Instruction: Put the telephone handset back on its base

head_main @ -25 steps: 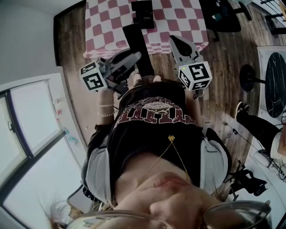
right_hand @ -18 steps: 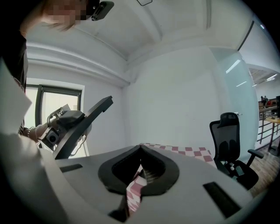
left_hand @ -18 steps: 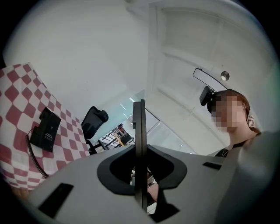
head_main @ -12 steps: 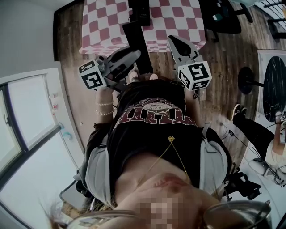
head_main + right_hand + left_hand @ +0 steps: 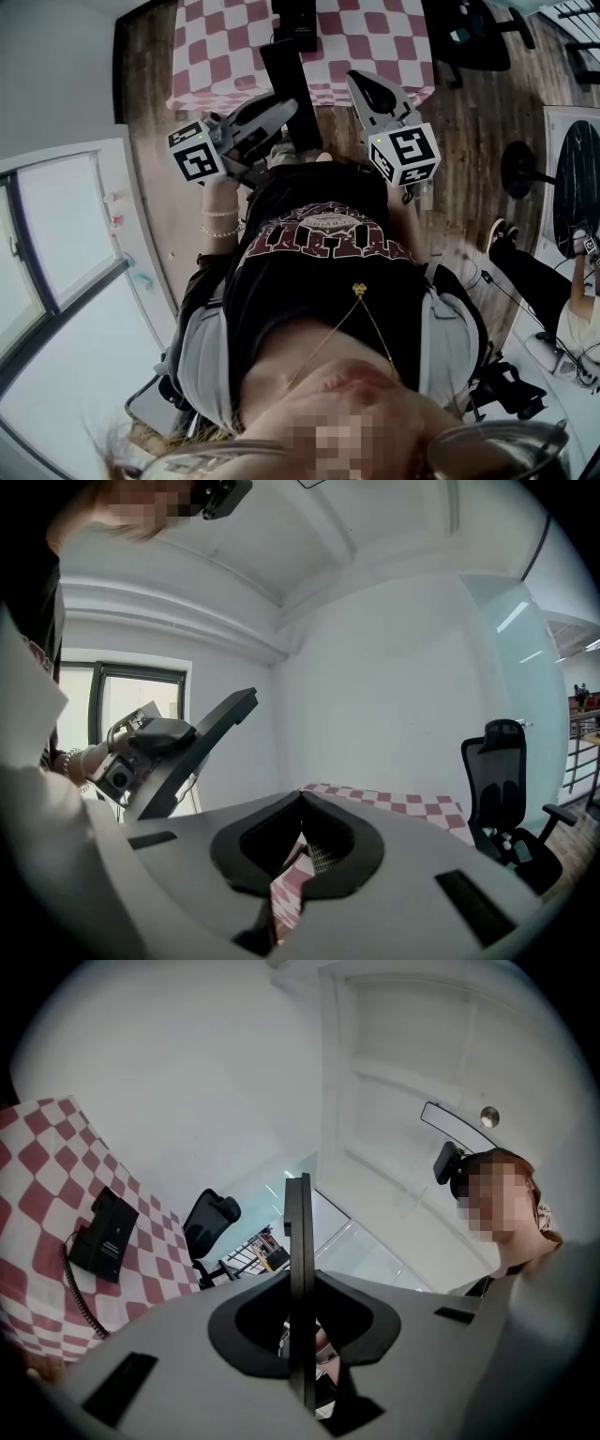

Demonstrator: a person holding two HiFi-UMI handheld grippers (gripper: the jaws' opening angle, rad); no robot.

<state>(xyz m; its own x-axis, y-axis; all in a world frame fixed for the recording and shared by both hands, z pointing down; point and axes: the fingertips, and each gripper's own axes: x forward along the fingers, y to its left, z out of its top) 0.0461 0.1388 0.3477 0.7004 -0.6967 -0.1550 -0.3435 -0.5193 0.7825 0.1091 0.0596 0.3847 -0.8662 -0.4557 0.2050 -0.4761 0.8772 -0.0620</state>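
Wooden floor (image 5: 469, 122) with a table at the far side, seen from above; the table carries a pink-and-white checked cloth (image 5: 225, 56).

At left, the left gripper's marker cube (image 5: 195, 155), just beside the person's torso. The left gripper (image 5: 277, 114) points away from the person toward the table. Its jaws are clenched on the telephone handset (image 5: 286, 84), a long flat black bar. In the left gripper view the bar appears edge-on, as a thin upright slab between the two jaw faces. In the right gripper view the same handset rises obliquely out of the left gripper, clear of the table.

The handset is therefore off its base (image 5: 298, 21). The base is a dark rectangular unit lying flat on the cloth at the far middle of the table. In the head view the far end of the handset reaches near the base. In the left gripper view the base lies apart from the handset, to its left. A coiled cord (image 5: 79, 1288) runs along the cloth from the near side of the base; its other end cannot be traced.

Right of the handset, the right gripper (image 5: 367, 89) also points toward the table edge. Its jaws are closed tip to tip and hold nothing; the right gripper view shows only checked cloth beyond them. Its marker cube (image 5: 406, 155) sits nearer the person.

Far right, a black office chair (image 5: 506, 789) stands on the floor beside the table.
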